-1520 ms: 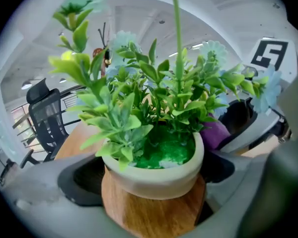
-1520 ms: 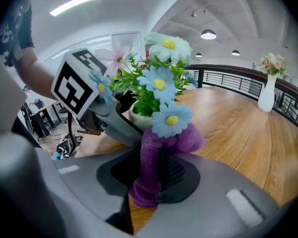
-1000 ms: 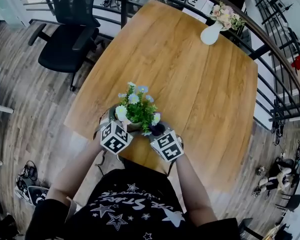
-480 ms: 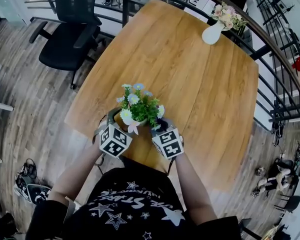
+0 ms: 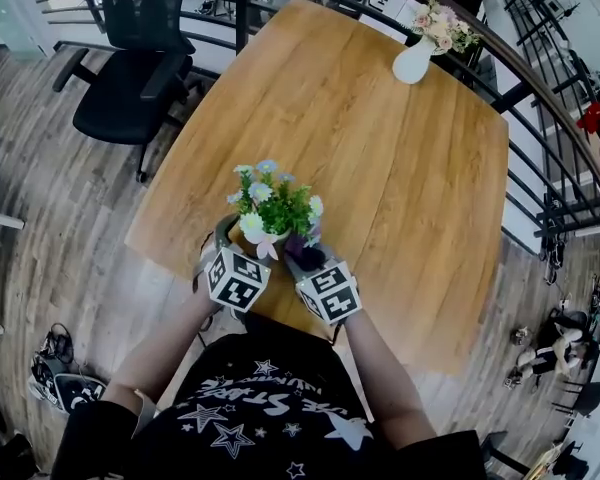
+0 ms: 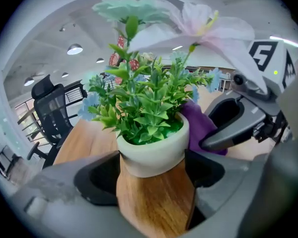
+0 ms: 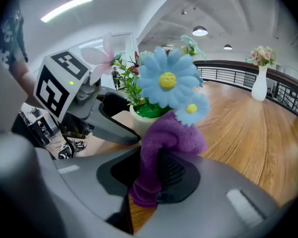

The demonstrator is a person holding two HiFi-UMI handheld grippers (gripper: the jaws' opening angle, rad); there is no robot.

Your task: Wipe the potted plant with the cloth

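Bright, even light all over the head view: the table point(image 5: 400, 168) glows warm with a soft sheen and no hard shadows. The floor point(image 5: 50, 268) planks bow hard toward the left edge, heavy wide-angle bending. In the left gripper view, round ceiling lamps point(image 6: 74, 49) burn white at far left and the corners go dark. The near pink flower point(image 6: 208, 31) is washed out and blurred, the potted plant point(image 6: 151, 123) crisp. In the right gripper view, a strip light point(image 7: 67, 7) glares overhead, the blue flower point(image 7: 166, 78) is soft, and the cloth point(image 7: 161, 148) is sharp enough to show its pile.
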